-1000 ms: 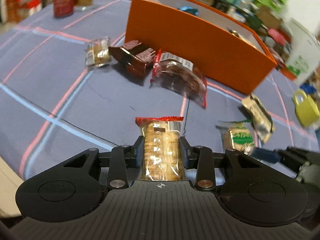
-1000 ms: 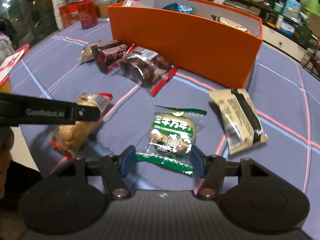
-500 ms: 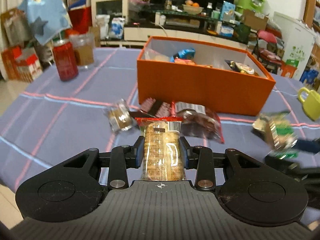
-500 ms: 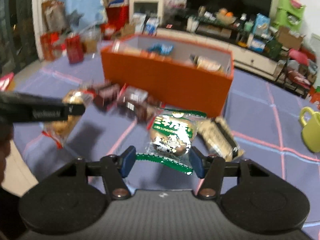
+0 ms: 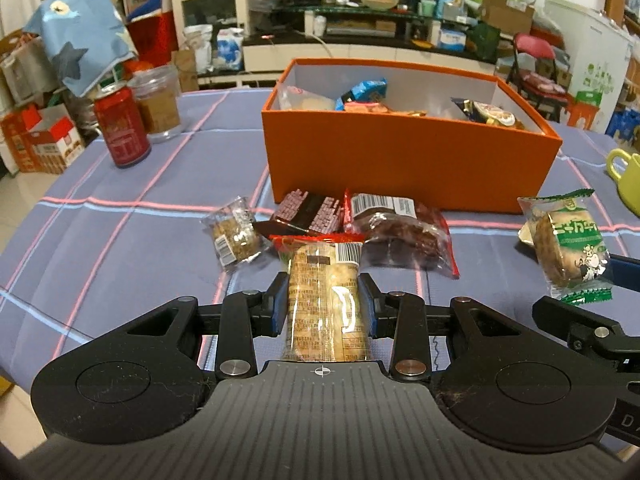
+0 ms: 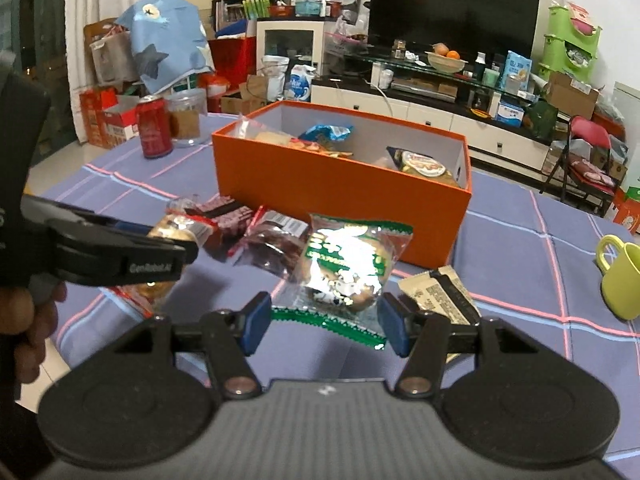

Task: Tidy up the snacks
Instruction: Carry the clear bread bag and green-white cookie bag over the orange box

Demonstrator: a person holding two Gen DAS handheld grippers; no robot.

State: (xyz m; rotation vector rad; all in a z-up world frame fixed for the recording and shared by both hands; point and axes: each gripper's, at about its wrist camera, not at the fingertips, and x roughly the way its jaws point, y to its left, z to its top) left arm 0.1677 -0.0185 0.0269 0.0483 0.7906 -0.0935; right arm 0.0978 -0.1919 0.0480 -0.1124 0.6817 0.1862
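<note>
The left gripper (image 5: 323, 303) is clamping a biscuit pack (image 5: 325, 300), its lower end hiding behind the gripper body. The right gripper (image 6: 321, 322) is squeezing a green cookie bag (image 6: 347, 266), glare washing out its print. Both are hanging above the checked tablecloth (image 5: 120, 240), before the orange box (image 5: 404, 160); a cluttered living room is lying behind.

In the left wrist view, the yellow-green mug (image 5: 628, 184) is cut off by the right edge, and the lower end of the long biscuit pack (image 5: 325, 300) disappears behind the gripper body. In the right wrist view, glare washes out the green-trimmed packet (image 6: 348, 268), perhaps hiding its print. The tan wrapper (image 6: 440, 296) is partly hidden at lower right.
</note>
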